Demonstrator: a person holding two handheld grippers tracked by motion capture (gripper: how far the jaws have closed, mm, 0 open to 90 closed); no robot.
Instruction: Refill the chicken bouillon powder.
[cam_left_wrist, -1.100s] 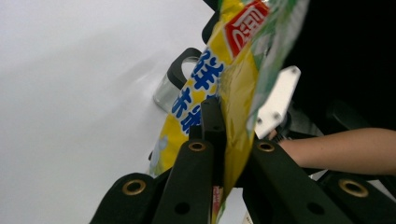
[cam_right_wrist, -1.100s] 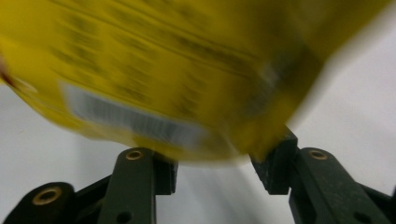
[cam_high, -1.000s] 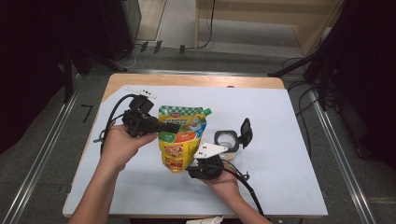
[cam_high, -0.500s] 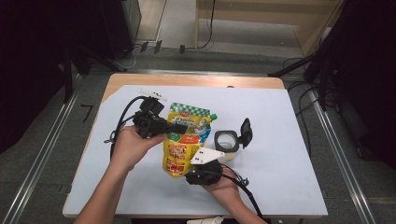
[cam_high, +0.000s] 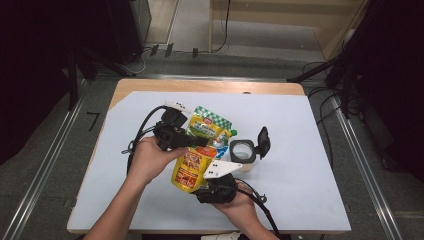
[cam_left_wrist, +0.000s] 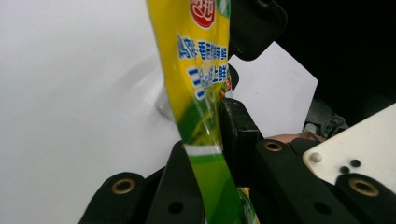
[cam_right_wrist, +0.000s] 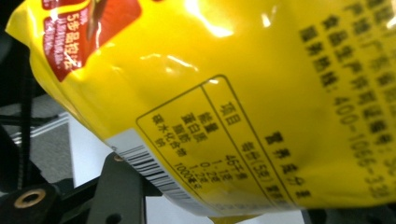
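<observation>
The yellow-and-green pouch (cam_high: 199, 150) is now up off the white table (cam_high: 310, 150), held between both grippers above it. A second ago it lay lower, nearer the table, with the left gripper (cam_high: 192, 141) only at its top edge. Now that gripper's jaws are clenched on the pouch's thin green upper seam (cam_left_wrist: 205, 154), and the pouch has been tipped toward the person's left. The right gripper (cam_high: 207, 182) grasps the pouch's fat bottom end (cam_right_wrist: 224, 116), its jaws half-spread around the bulk. With both ends secured, the pouch looks ready for pouring or opening.

Just beyond the right gripper, to its right, a small container (cam_high: 243, 151) stands with its black lid (cam_high: 262, 141) flipped up. Nothing lies between it and the pouch.
</observation>
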